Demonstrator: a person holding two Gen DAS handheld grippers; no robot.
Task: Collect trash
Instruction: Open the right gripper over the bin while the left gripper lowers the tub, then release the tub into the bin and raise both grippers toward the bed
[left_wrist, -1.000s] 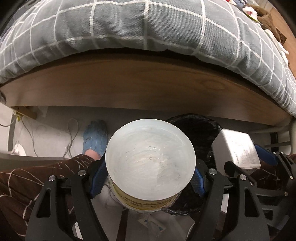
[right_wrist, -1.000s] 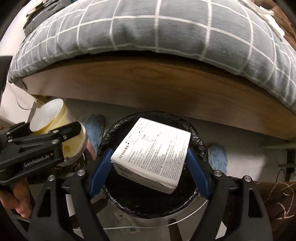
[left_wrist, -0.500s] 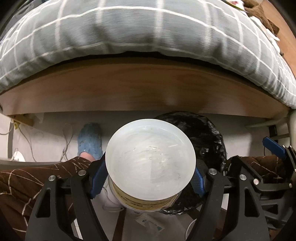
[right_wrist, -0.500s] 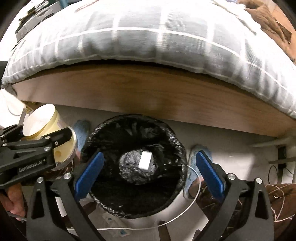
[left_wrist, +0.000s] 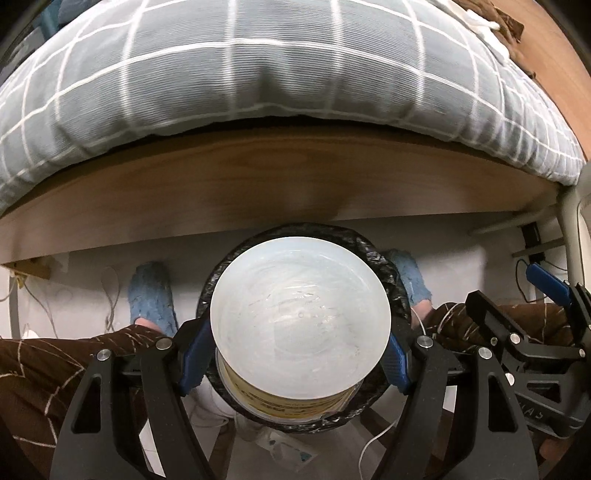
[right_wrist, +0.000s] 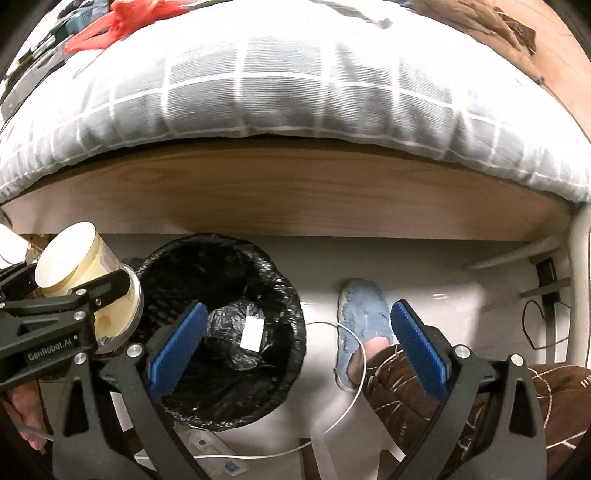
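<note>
Fingers (left_wrist: 194, 360) of left gripper (left_wrist: 295, 363) clamp a yellow tub (left_wrist: 300, 317), blue pads pressed on both sides of its body just under the wide white rim; open mouth faces the cam, inside wall smeared, nothing else visible in it. Left wrist view: tub sits directly over the bin (left_wrist: 397, 291), hiding most of the black liner. Right wrist view: tub (right_wrist: 83, 269) hangs at the bin's left edge, tilted, overlapping the rim.

Right gripper (right_wrist: 299, 345) jaws have just been opening and now stand wide apart, nothing between the pads. Left pad (right_wrist: 177, 341) shows in front of the bin interior, right pad in front of a blue slipper (right_wrist: 360, 315).

Bin (right_wrist: 280, 291): round, black bag liner crumpled over rim. White box (right_wrist: 252, 333) lies inside at the bottom, on crumpled black plastic.

Surroundings:
- Floor: pale, w/ a thin white cable (right_wrist: 345, 402) looping past bin toward the slipper.
- Slippers on person's feet either side of bin in left view; brown patterned trouser legs (right_wrist: 436, 402) below them.
- Wood bed rail (left_wrist: 258, 177) runs across behind bin; grey checked duvet (left_wrist: 258, 66) overhangs it.
- Red item (right_wrist: 118, 22) on the bed top, blurred, type unclear.
</note>
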